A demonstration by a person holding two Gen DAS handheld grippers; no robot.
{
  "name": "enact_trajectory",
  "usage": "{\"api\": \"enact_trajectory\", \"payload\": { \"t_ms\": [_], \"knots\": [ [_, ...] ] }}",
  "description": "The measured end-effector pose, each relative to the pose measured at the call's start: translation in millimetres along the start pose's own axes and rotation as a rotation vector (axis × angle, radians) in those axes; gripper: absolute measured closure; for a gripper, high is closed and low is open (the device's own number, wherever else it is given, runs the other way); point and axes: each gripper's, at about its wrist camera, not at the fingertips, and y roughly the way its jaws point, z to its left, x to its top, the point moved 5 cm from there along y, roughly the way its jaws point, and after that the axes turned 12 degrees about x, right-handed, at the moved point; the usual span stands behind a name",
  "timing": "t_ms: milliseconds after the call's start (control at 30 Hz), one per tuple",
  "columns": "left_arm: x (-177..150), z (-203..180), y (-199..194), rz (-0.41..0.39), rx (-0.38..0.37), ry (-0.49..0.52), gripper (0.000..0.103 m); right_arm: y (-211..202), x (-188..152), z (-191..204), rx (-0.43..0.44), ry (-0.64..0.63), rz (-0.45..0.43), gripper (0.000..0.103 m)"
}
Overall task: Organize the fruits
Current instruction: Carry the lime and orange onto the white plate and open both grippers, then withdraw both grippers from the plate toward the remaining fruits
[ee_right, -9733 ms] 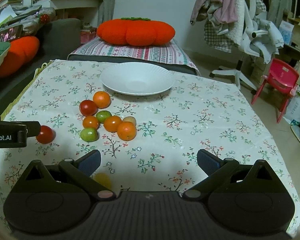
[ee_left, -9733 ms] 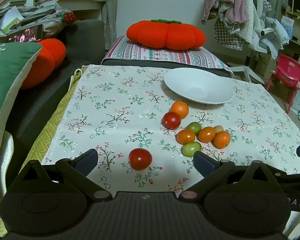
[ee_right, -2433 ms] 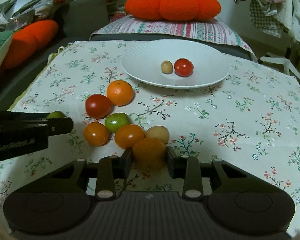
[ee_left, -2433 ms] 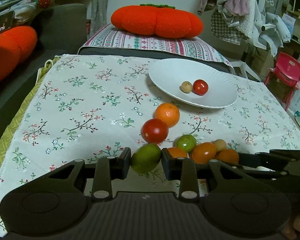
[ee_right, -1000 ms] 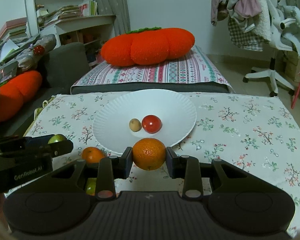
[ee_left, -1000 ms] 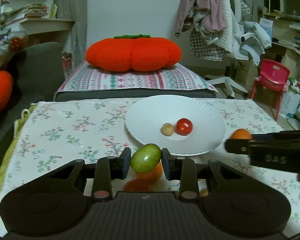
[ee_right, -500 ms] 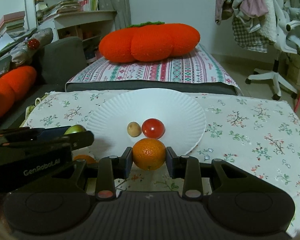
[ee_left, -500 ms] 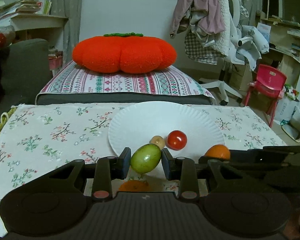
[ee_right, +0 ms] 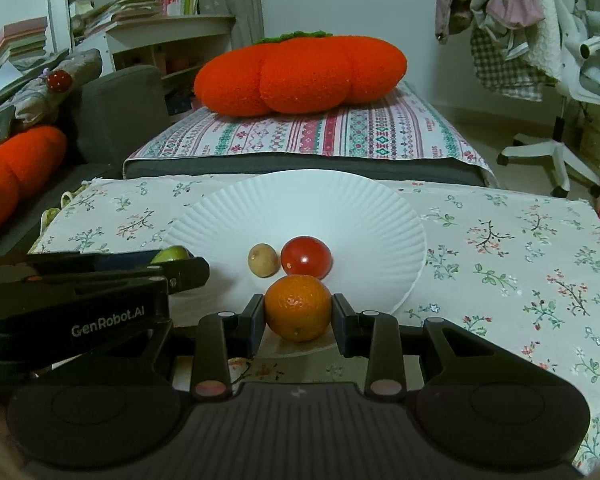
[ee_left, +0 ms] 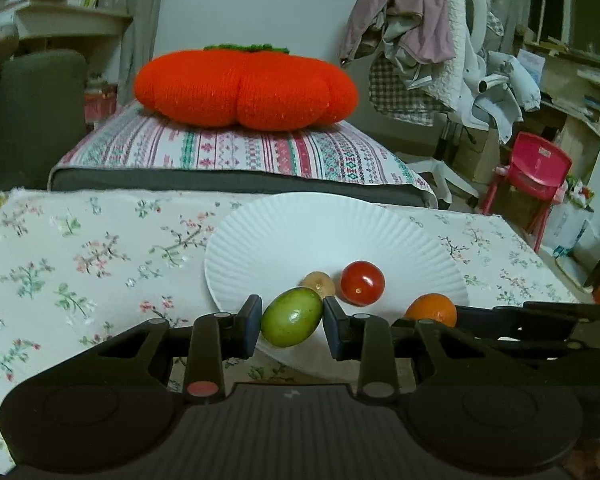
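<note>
My left gripper (ee_left: 291, 317) is shut on a green fruit (ee_left: 292, 317) and holds it over the near rim of the white paper plate (ee_left: 284, 232). My right gripper (ee_right: 298, 309) is shut on an orange (ee_right: 298, 308), also over the plate's (ee_right: 340, 204) near rim. A red tomato (ee_left: 362, 283) and a small tan fruit (ee_left: 318, 283) lie in the plate; both show in the right wrist view, tomato (ee_right: 306, 257) and tan fruit (ee_right: 263, 260). The orange (ee_left: 431, 310) and the green fruit (ee_right: 171, 254) each show in the other view.
The floral tablecloth (ee_left: 80, 248) covers the table. Behind it a striped cushion (ee_left: 228, 152) carries an orange pumpkin pillow (ee_left: 246, 86). A red child's chair (ee_left: 534, 176) stands at the right, a grey sofa (ee_right: 116, 108) at the left.
Both grippers have moved forward and lower toward the plate with their fruits still held. The fruits left on the cloth have dropped out of view below.
</note>
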Motion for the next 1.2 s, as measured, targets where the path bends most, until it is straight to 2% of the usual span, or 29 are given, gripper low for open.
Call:
{"api": "enact_trajectory", "payload": {
  "t_ms": [367,600,733,867,1100,1200],
  "knots": [
    [-2,2,1,0.009,-0.018,-0.009,0.089,3,-1,1,-0.010,-0.001,-0.004,0.069],
    [3,8,-4,0.007,-0.015,-0.046,0.076,-1,0,0,-0.021,0.004,-0.009,0.066],
    [6,16,-5,0.016,-0.008,-0.081,0.076,-5,5,-7,-0.043,0.031,-0.017,0.060],
    [10,23,-10,0.023,0.010,-0.106,0.076,-14,9,-15,-0.041,0.089,-0.041,0.048],
    [9,28,-26,0.023,0.038,-0.100,0.069,-23,11,-17,-0.030,0.129,-0.052,0.030],
    [7,31,-33,0.028,0.060,-0.083,0.067,-29,10,-15,-0.011,0.142,-0.054,0.025]
  ]
}}
